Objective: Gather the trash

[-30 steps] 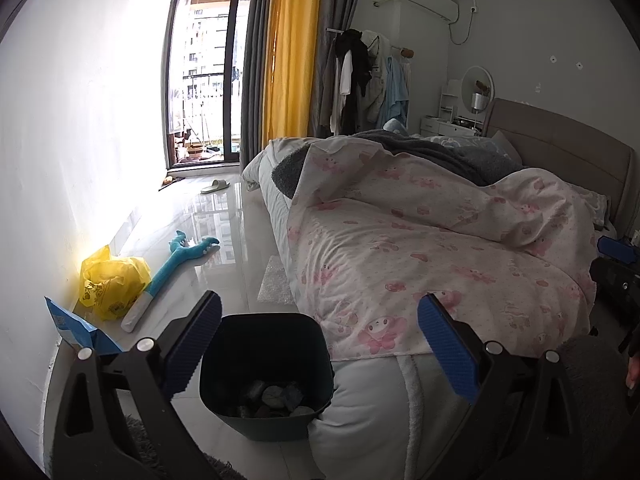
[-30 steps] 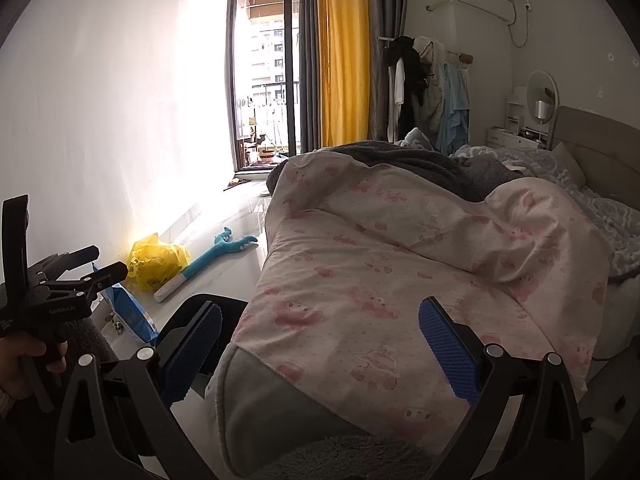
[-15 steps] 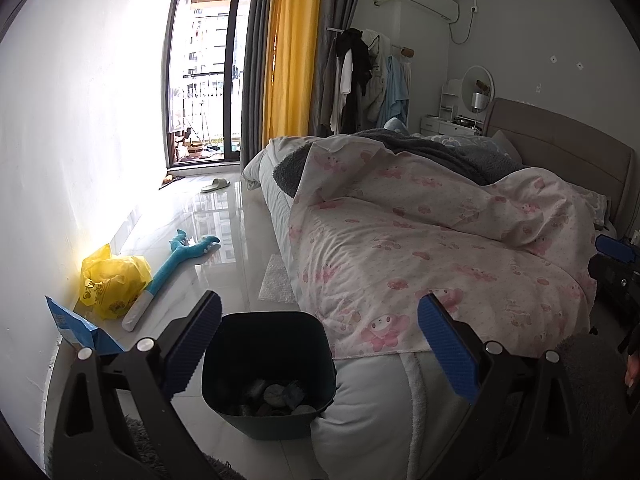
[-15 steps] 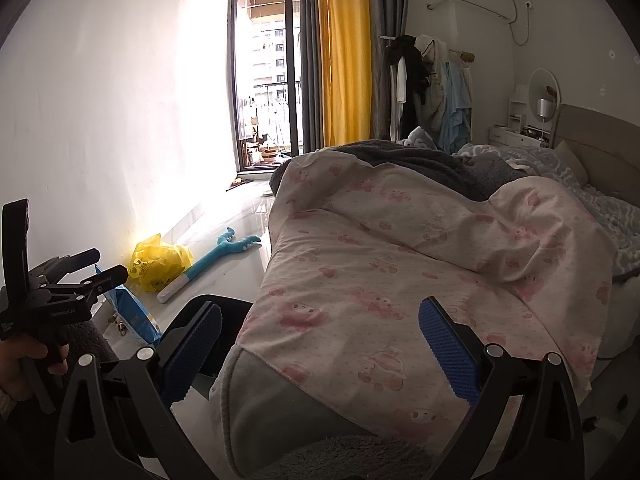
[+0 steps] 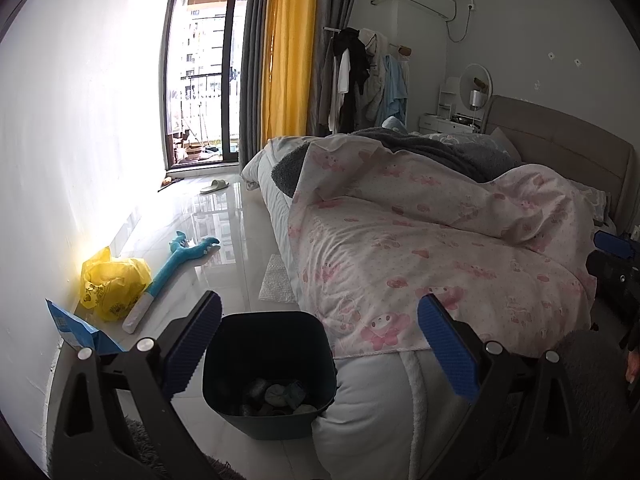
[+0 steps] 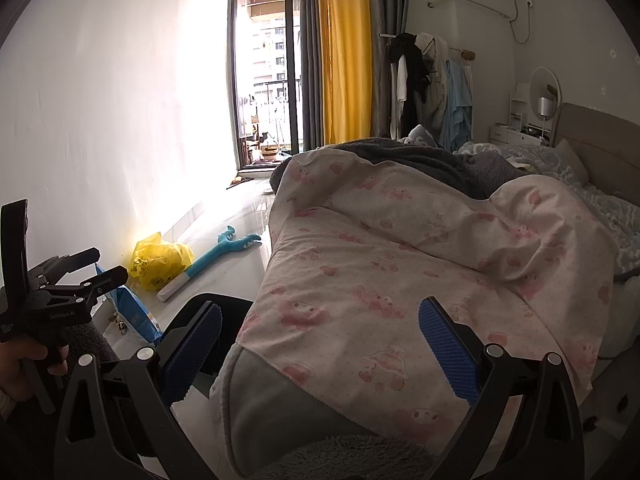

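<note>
A dark bin (image 5: 240, 344) stands on the floor at the bed's foot corner, with crumpled grey trash (image 5: 280, 396) inside; its rim also shows in the right wrist view (image 6: 228, 304). My left gripper (image 5: 320, 344) is open and empty above the bin. My right gripper (image 6: 320, 344) is open and empty over the bed's corner. A yellow plastic bag (image 5: 110, 282), a blue packet (image 5: 76, 328) and a blue-and-white toy (image 5: 176, 264) lie on the floor by the left wall.
The bed (image 5: 420, 240) with a pink patterned duvet fills the right side. A slipper (image 5: 214, 186) lies near the balcony door. A bubble-wrap piece (image 5: 276, 284) lies beside the bed. A fluffy grey rug (image 6: 340, 456) is underfoot.
Both views have shifted very slightly; the bin sits a little further right in the left wrist view. Both grippers stay open.
</note>
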The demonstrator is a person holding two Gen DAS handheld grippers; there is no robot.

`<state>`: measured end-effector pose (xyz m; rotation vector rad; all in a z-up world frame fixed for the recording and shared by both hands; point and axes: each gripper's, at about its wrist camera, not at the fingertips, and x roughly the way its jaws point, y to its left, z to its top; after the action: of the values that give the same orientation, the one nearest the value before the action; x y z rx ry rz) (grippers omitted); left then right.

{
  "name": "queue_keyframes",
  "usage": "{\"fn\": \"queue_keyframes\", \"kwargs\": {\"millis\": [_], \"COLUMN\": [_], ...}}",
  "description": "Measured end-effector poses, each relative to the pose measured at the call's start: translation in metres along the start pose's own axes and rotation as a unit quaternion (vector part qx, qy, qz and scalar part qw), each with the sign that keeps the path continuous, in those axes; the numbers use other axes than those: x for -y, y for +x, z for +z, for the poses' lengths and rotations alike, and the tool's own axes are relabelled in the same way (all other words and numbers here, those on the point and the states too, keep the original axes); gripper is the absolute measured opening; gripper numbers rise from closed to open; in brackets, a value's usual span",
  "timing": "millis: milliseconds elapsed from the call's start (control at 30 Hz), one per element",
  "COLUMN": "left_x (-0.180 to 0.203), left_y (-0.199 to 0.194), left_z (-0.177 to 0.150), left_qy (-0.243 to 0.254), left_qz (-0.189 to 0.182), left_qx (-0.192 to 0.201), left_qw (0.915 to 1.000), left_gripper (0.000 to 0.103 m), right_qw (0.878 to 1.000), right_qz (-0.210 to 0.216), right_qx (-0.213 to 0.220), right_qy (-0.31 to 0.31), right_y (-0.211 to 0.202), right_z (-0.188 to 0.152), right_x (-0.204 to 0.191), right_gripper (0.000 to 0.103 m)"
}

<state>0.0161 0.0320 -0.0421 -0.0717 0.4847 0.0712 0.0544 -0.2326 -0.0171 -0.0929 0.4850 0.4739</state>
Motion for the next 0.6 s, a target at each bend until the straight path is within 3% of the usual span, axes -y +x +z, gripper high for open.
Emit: {"fn": "queue_keyframes", "kwargs": {"millis": [600], "left_x": [0.0005], "left_y": [-0.0003], "left_z": [-0.0005], "left_qy": [0.000], "left_qz": [-0.001], "left_qx": [0.000], "left_qw": [1.0000], "left_gripper": [0.100], "right_qw": [1.000], "right_qz": [0.000], "right_qx": [-0.001], "right_qy": [0.001], "right_y": [0.0003], "right_z": [0.0001], "right_x": [-0.0006], "right_gripper": [0.100]}}
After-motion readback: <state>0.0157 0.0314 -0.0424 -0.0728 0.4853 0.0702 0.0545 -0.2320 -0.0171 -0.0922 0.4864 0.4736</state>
